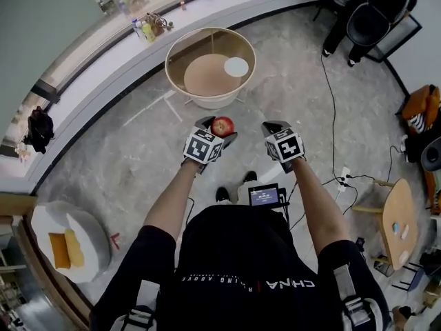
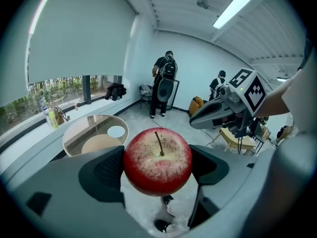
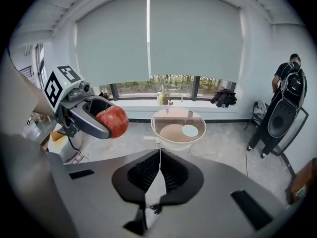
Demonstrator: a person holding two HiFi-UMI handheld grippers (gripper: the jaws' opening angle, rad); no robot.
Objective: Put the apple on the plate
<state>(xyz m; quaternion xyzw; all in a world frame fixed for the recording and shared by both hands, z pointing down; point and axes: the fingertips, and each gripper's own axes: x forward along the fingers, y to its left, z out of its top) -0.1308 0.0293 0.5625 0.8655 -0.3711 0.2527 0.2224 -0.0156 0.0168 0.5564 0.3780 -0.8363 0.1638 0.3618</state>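
Head view shows the person standing on a grey stone floor (image 1: 131, 150) with both arms stretched forward, a gripper in each hand. The left gripper (image 1: 217, 131) is closed on a red apple (image 1: 222, 125), one jaw on each side of the fruit. In the left gripper view the apple fills the gap between the two dark ribbed pads, upright, with its stem pointing up and a pale patch around the stem. It hangs in the air above the floor, short of the table and well apart from the plate.

The right gripper (image 3: 159, 170) is held level with the left one, just beside it and not touching. Its jaws are pressed together with nothing between them.

Ahead of both grippers stands a round table with a clear glass tabletop (image 1: 210, 29) set in a white rim. A small white plate (image 1: 236, 66) lies on the glass, toward the right side, with nothing on it. A tan round shelf shows through the glass below.

Behind the table runs a long windowsill (image 1: 103, 61) with a few bottles (image 1: 148, 27) on it. In the left gripper view a person (image 2: 163, 83) stands at the far wall.
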